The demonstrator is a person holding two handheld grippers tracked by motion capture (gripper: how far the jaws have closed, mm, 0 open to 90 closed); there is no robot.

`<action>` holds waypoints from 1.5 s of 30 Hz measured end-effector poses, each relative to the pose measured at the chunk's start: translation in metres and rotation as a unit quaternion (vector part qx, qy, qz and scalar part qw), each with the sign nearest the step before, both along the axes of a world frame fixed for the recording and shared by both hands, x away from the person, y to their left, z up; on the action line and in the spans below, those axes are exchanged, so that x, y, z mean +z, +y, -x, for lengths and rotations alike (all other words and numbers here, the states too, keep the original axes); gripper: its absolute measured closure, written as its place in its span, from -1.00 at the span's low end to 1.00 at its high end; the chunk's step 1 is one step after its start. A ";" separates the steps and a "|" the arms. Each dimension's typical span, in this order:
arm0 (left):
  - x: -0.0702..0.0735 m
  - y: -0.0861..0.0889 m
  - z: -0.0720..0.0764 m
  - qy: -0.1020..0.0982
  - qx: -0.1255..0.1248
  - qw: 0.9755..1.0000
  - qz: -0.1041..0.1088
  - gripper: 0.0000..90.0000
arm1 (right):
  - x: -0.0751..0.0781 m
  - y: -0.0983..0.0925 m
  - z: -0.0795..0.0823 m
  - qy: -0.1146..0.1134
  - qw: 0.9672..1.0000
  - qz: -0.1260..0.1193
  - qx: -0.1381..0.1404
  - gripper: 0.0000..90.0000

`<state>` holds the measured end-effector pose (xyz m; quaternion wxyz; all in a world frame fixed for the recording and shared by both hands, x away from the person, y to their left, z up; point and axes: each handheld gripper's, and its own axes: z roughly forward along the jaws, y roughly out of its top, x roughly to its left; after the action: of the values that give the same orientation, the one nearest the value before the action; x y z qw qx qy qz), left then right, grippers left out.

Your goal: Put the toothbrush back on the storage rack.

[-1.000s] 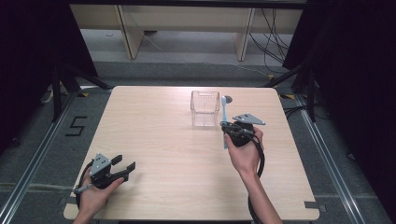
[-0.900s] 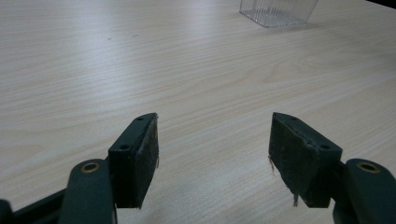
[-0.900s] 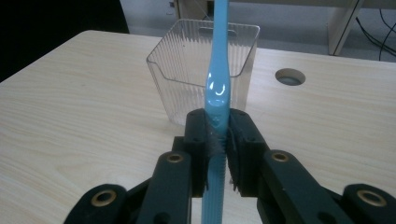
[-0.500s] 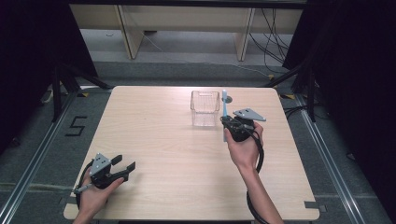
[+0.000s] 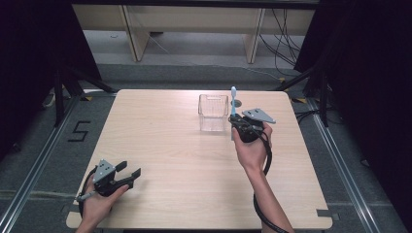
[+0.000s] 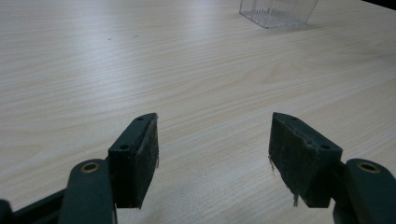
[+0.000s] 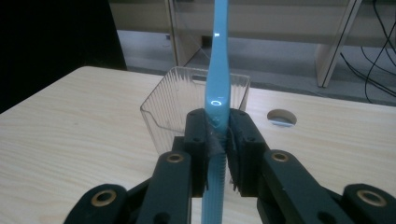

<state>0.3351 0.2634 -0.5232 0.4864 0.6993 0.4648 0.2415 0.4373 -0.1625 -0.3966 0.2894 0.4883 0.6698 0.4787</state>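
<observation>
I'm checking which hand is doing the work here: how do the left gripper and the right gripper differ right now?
The left gripper has its jaws wide apart with nothing between them; the right gripper is shut on a blue toothbrush. The left one sits at the table's near corner; the right one is beside the clear container. Both are black, two-jawed and hand-held.

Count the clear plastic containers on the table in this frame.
1. The clear container stands on the far half of the table, just left of the right gripper, which holds a blue toothbrush upright.

"5" on the floor [image 5: 79, 131]
</observation>
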 end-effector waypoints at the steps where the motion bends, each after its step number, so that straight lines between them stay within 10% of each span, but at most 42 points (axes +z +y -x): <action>1: 0.000 0.000 0.000 0.000 0.000 1.000 0.000 -0.27 | 0.000 0.000 0.000 0.000 1.000 0.000 0.000 0.76; 45: 0.000 0.000 0.000 0.001 -0.001 1.000 0.000 -0.27 | 0.015 0.017 -0.047 -0.061 0.998 -0.016 -0.017 0.75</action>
<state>0.3351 0.2636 -0.5231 0.4863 0.6997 0.4649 0.2405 0.4847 -0.1459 -0.3813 0.3296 0.4742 0.6346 0.5135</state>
